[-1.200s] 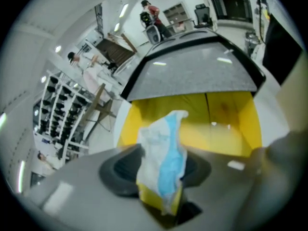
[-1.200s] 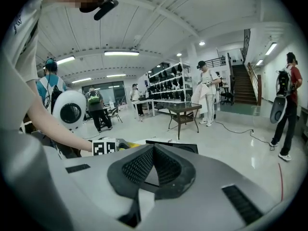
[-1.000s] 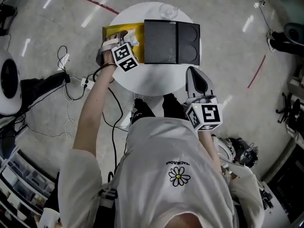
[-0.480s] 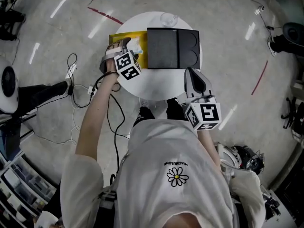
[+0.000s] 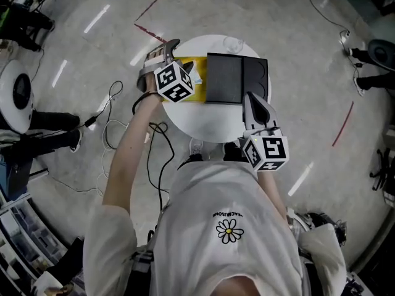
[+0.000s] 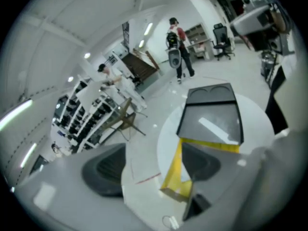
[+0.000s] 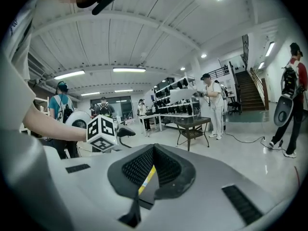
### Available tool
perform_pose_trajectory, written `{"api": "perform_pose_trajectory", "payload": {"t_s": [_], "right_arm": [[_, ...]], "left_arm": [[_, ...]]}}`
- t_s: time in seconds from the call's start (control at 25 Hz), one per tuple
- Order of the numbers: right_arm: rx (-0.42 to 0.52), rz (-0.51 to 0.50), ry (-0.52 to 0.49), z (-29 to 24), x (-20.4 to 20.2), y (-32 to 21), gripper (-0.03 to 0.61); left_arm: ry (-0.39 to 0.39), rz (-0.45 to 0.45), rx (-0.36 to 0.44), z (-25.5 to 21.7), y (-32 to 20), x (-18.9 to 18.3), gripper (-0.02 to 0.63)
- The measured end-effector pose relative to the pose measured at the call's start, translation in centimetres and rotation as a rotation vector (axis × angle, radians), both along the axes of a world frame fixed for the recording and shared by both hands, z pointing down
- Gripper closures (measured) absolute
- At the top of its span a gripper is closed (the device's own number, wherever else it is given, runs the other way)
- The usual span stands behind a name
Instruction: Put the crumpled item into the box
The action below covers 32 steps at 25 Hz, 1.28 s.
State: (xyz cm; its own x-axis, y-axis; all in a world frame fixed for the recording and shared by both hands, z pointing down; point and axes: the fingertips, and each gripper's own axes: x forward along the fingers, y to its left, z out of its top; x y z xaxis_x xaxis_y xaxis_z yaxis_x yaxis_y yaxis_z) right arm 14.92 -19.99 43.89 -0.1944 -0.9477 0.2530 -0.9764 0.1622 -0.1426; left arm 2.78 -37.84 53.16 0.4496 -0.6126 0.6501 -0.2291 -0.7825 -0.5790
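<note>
A yellow box (image 5: 192, 89) lies open on the round white table (image 5: 203, 119), its wall also in the left gripper view (image 6: 172, 173). Inside it shows a pale crumpled item (image 5: 197, 76). A black lid (image 5: 237, 79) sits against the box's right side and appears again in the left gripper view (image 6: 211, 121). My left gripper (image 5: 162, 53) hovers above the box's left end. Its jaws (image 6: 154, 167) stand wide open with nothing between them. My right gripper (image 5: 256, 108) rests over the table's near edge, right of the box. Its pads (image 7: 163, 167) meet, holding nothing.
A small clear glass (image 5: 232, 43) stands at the table's far edge. Cables (image 5: 117, 113) trail over the floor to the left. Red tape lines (image 5: 150, 11) mark the floor. Shelving (image 6: 82, 119), a dark table (image 7: 192, 125) and several people fill the room beyond.
The left gripper has risen off the box toward its left end and its jaws have spread wide. The crumpled item stays in the box. The right gripper has barely moved.
</note>
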Motion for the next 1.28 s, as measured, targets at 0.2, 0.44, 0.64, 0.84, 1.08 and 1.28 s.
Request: {"api": "perform_pose_trajectory", "payload": {"t_s": [0.2,0.44,0.64,0.84,1.08,1.28], "right_arm": [[0.043,-0.051,0.007,-1.4,-1.6,-1.0,0.578],[0.071,-0.089,0.014,-2.3,-2.2,-1.8,0.578],[0.08,-0.122,0.02,-2.7,-2.9,-2.4,0.578],[0.078,-0.155,0.026,-2.6,-3.6,-2.7,0.578],[0.076,-0.183,0.031,-2.6,-3.9,-2.5,0.578],[0.074,-0.204,0.033,-2.4,-4.1,-2.4,0.578]], "left_arm": [[0.115,-0.047,0.116,-7.7,-1.6,-0.8,0.268],[0.279,-0.103,0.247,-16.6,-1.3,-1.4,0.284],[0.487,-0.176,0.316,-22.0,0.6,-2.4,0.332],[0.589,-0.244,0.4,-24.3,3.1,-3.4,0.395],[0.798,-0.323,0.449,-25.7,6.5,-4.6,0.578],[0.982,-0.47,0.349,-22.8,8.6,-6.1,0.611]]}}
